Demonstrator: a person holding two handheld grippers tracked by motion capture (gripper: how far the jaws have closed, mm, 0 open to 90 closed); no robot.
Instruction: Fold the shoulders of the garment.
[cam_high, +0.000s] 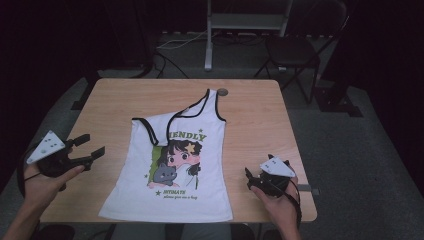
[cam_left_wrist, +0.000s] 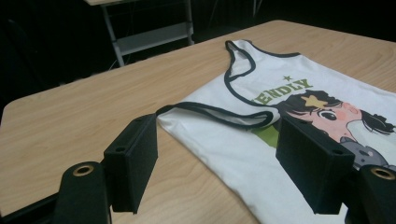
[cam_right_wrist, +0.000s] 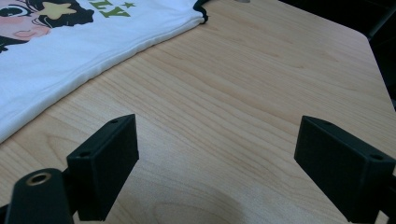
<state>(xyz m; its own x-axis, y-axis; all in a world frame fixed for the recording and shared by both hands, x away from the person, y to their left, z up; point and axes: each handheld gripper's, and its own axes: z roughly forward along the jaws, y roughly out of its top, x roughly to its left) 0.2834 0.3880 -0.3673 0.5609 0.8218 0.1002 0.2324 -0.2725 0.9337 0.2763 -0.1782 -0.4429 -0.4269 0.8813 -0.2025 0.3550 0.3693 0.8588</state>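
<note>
A white tank top (cam_high: 200, 190) with black trim and a cartoon girl print lies flat in the middle of the wooden table (cam_high: 255, 120). Its left strap is folded over onto the chest. My left gripper (cam_high: 92, 146) hovers just left of the top's left side, jaws open and empty. In the left gripper view the tank top (cam_left_wrist: 289, 70) lies ahead, and the folded strap edge sits between the open left gripper (cam_left_wrist: 215, 140) jaws, untouched. My right gripper (cam_high: 249, 179) rests near the front right, open and empty. The right gripper view has the right gripper (cam_right_wrist: 217, 135) over bare wood, the tank top (cam_right_wrist: 70, 51) to its left.
A small round grey disc (cam_high: 222, 92) sits at the table's far edge. Behind the table stand a metal frame (cam_high: 245, 22) and a dark chair (cam_high: 295, 50). Bare wood shows on either side of the shirt. Cables lie on the floor behind.
</note>
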